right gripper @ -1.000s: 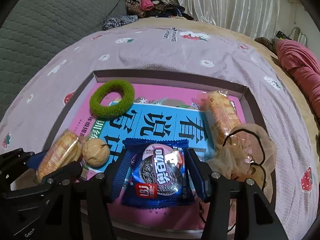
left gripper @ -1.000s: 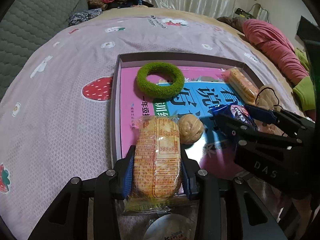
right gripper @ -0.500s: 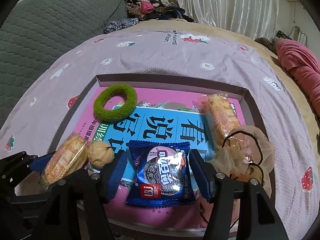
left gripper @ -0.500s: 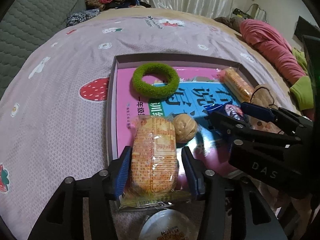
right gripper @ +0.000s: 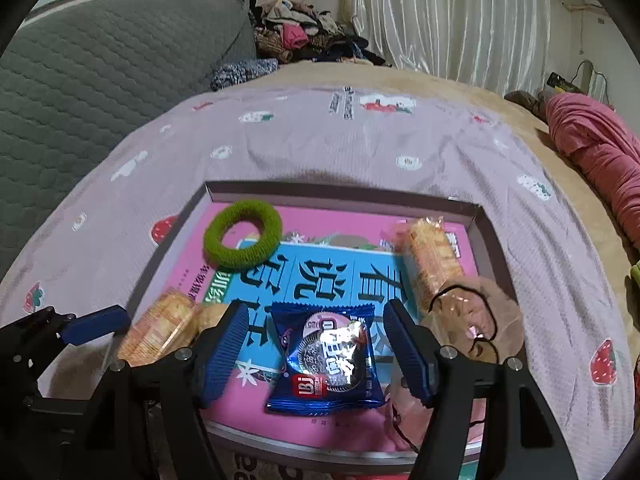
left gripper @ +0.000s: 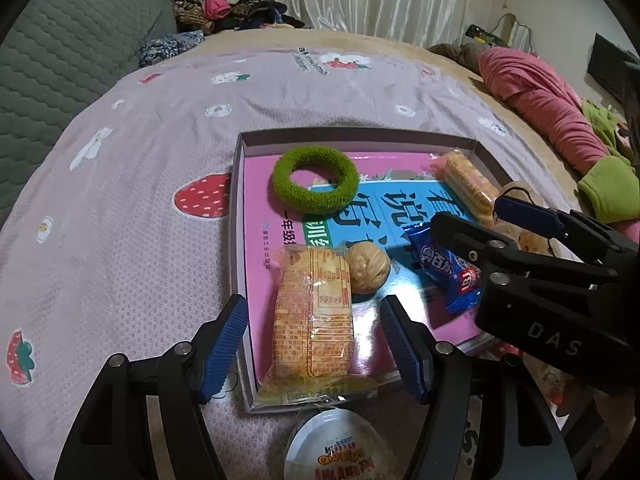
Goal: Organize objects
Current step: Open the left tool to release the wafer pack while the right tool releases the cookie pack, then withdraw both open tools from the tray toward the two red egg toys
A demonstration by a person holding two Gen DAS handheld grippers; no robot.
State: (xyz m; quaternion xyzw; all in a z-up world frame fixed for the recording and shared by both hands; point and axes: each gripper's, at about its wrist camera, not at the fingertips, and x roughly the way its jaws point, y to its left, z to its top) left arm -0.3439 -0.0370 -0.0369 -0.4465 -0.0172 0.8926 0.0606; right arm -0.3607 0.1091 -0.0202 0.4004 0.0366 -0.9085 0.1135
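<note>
A shallow grey tray (left gripper: 360,136) (right gripper: 340,191) lies on the bed with a pink and blue book as its floor. My left gripper (left gripper: 314,306) straddles an orange cracker pack (left gripper: 312,320) at the tray's near left corner; its jaws are opening and the pads stand clear of the pack. My right gripper (right gripper: 316,312) is likewise opening around a blue cookie pack (right gripper: 328,356) (left gripper: 444,270), pads apart from it. A walnut (left gripper: 367,266) rests beside the cracker pack.
A green fuzzy ring (left gripper: 315,186) (right gripper: 242,240) lies at the tray's far left and a second cracker pack (right gripper: 430,262) at the far right. A beige hair net with a black elastic (right gripper: 476,320) fills the right side. A white round container (left gripper: 340,444) sits before the tray.
Both grippers went from shut on their packs to open. The cracker pack and the cookie pack now lie loose in the tray, and both grippers have drawn back slightly.
</note>
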